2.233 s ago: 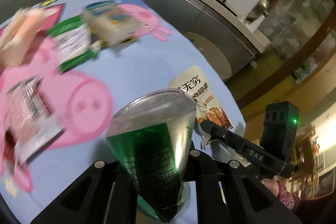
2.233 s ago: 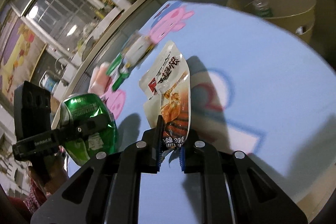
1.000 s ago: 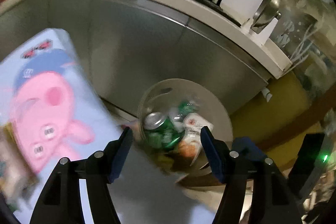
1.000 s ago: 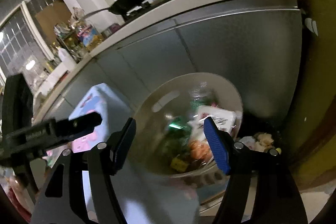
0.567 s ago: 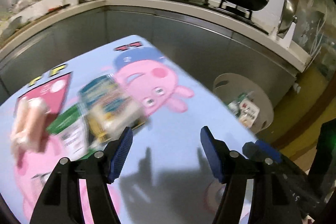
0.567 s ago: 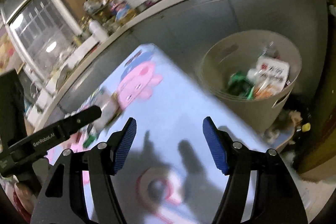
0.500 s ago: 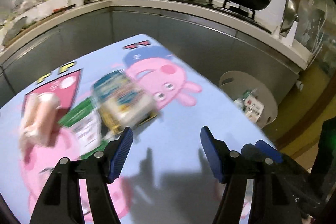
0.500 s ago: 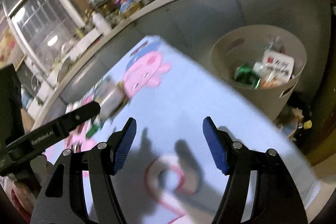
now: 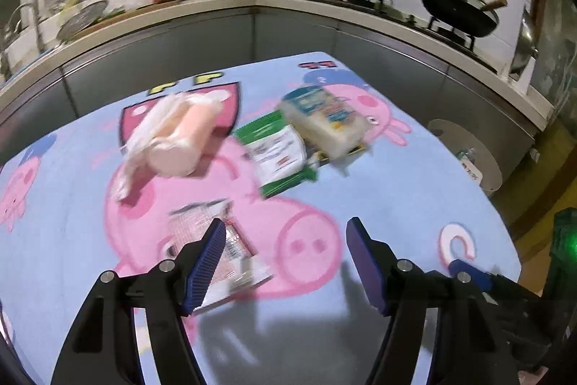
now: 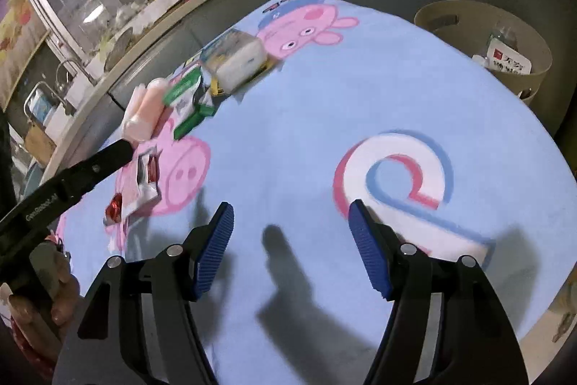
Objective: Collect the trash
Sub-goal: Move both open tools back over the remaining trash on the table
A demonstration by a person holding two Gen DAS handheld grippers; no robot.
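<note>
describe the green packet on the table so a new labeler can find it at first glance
On the Peppa Pig tablecloth, look at the far cluster of trash. The green packet lies flat between the pink plastic-wrapped roll and the pale block-shaped pack. It alone has green edges around a white label.

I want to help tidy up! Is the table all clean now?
No, wrappers and packets still lie on the blue table: a pink bundle, a green packet and a white pack.

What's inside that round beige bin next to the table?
The bin holds a white snack packet with red print and what looks like a clear plastic bottle behind it. Its near wall and the packet hide everything deeper down.
</note>
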